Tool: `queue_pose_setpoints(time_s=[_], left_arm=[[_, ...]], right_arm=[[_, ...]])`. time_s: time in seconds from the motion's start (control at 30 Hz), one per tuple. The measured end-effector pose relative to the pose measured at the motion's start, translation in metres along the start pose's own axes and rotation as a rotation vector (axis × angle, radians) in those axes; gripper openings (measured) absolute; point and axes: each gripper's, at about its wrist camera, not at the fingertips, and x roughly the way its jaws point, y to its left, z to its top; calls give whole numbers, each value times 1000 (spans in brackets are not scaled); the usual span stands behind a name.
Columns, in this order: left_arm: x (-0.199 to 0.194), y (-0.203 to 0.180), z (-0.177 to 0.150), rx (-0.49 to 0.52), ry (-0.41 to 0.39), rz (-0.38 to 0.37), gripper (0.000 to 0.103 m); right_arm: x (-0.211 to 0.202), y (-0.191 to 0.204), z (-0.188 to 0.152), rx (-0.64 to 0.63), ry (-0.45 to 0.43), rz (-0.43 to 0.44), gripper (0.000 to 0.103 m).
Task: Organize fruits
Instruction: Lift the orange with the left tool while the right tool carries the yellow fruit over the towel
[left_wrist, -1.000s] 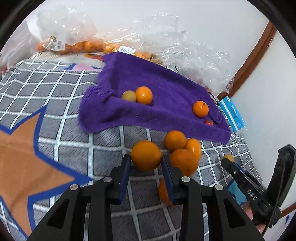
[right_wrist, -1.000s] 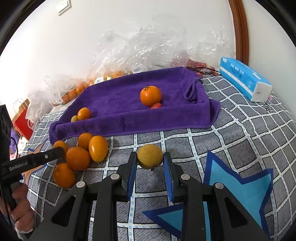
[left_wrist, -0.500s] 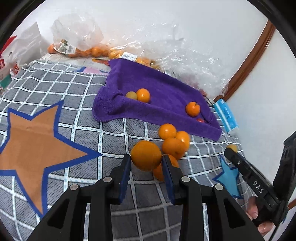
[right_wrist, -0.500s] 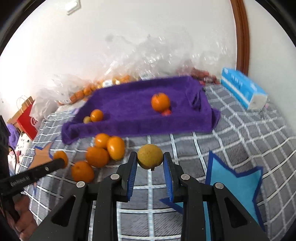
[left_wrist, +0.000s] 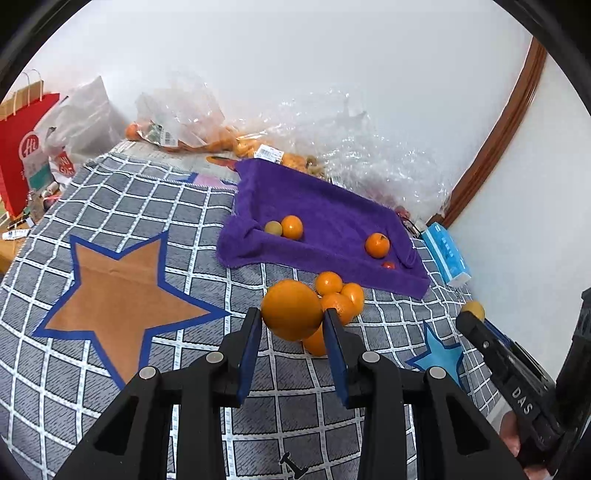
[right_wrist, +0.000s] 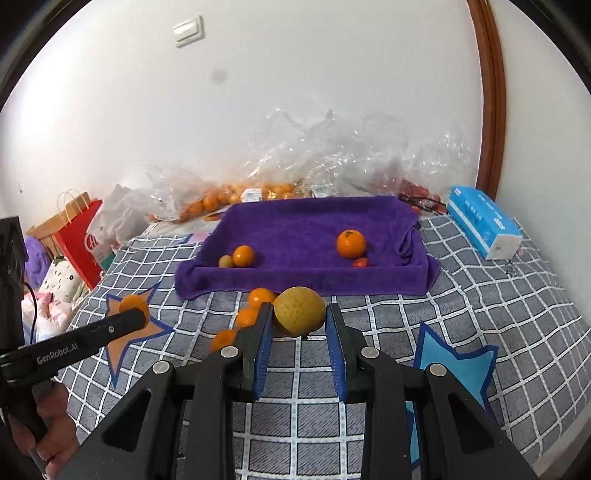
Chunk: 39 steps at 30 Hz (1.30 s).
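Right between the blue pads of the left gripper (left_wrist: 291, 325) sits a large orange (left_wrist: 291, 309), pinched on both sides and lifted clear of the checked blanket (left_wrist: 184, 236). Just behind it and to its right lies a small cluster of loose oranges (left_wrist: 338, 295) on the blanket, partly hidden by the held fruit and the right pad. Off to the right, the other tool's black body reaches into the left wrist view with a yellowish fruit at its tip.

Likewise the right gripper (right_wrist: 300, 328) is clamped on a yellow-green fruit (right_wrist: 300, 311), which is pressed between its pads above the blanket. Just left of that fruit the loose oranges (right_wrist: 255, 306) peek out beside the left pad. Farther left, the left tool crosses the right wrist view with its orange at the tip.

Beyond both sets of tongs spreads the purple towel (left_wrist: 332, 214), its edges raised like a shallow tray. On it, toward the left, a small orange (right_wrist: 243, 256) touches a smaller greenish fruit (right_wrist: 225, 261); toward the right a tangerine (right_wrist: 351, 243) sits just beside a small red tomato (right_wrist: 360, 262).

Right of the towel lies a blue tissue pack (right_wrist: 484, 227). Farthest back, clear plastic bags (right_wrist: 332, 162) of fruit lean against the white wall, and a red paper bag (left_wrist: 22, 147) stands at the far left.
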Motion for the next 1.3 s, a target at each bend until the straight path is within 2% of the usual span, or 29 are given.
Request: queue_pose_setpoints(time_s=[0.43,0.6,1.0,1.3], left_arm=[[-27,-7,15,5,-57,32,32],[-25,-12,22,13,-60,36,32],[-16,-34,50,62,-64,-8,32],[-4,-27,68,37,-62,-9,32]], right_arm=[[-7,11,8,45,12,51,28],[-3,6,12,70,24,57,28],[7,-9,29,84,18,-3,28],[24,-8,48,79,11,11,28]])
